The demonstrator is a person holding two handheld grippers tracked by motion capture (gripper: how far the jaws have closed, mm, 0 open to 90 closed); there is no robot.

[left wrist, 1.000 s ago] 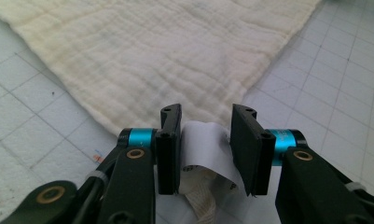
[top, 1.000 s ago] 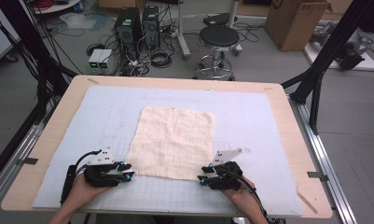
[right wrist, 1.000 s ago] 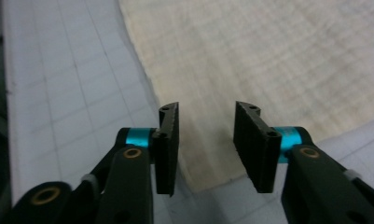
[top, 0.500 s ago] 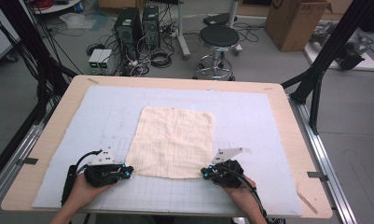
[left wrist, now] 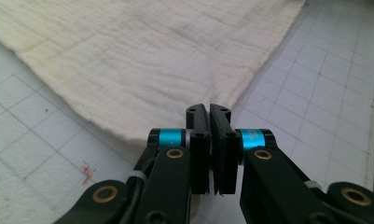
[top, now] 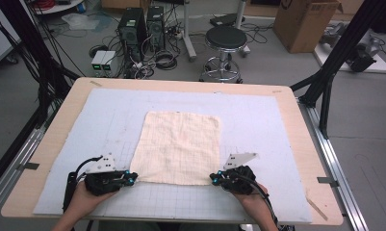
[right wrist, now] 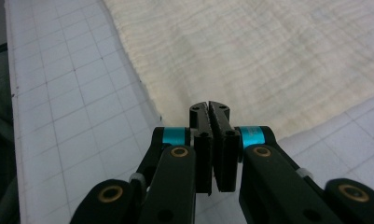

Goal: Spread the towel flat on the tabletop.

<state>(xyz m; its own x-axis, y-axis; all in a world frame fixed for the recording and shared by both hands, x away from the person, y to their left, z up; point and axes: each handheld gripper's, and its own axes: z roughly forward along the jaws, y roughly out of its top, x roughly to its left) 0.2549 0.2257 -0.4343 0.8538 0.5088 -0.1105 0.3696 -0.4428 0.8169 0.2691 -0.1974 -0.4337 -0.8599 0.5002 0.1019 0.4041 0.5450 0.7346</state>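
On the white gridded mat [top: 277,125] that covers the wooden worktop [top: 51,144], a cream cloth [top: 180,147] lies spread flat, roughly square, a little nearer the person's edge than the far one. Its weave shows faint lines and light creases in both gripper views. The left gripper [top: 129,178] sits at the cloth's near left corner, low on the mat, with the person's left hand [top: 84,199] behind it. The right gripper [top: 214,178] sits at the near right corner, with the right hand [top: 250,202] behind it. Both point inward toward the cloth from opposite sides.

Seen along the left gripper [left wrist: 209,112], the two black jaws stand pressed together with barely a slit between them, and their tips meet right at the cloth's [left wrist: 128,60] corner point. The jaws have just been closing. Whether a fold of fabric is actually pinched between them cannot be told, since the tips cover the corner itself.

The right gripper [right wrist: 210,108] looks the same: jaws drawn tight together after closing, tips at the corner of the cloth [right wrist: 268,51], the edge running off to either side. Again the pinch itself is hidden.

Beyond the worktop, a black stool [top: 224,41], computer towers [top: 140,24] and a cardboard box [top: 303,21] stand on the floor.
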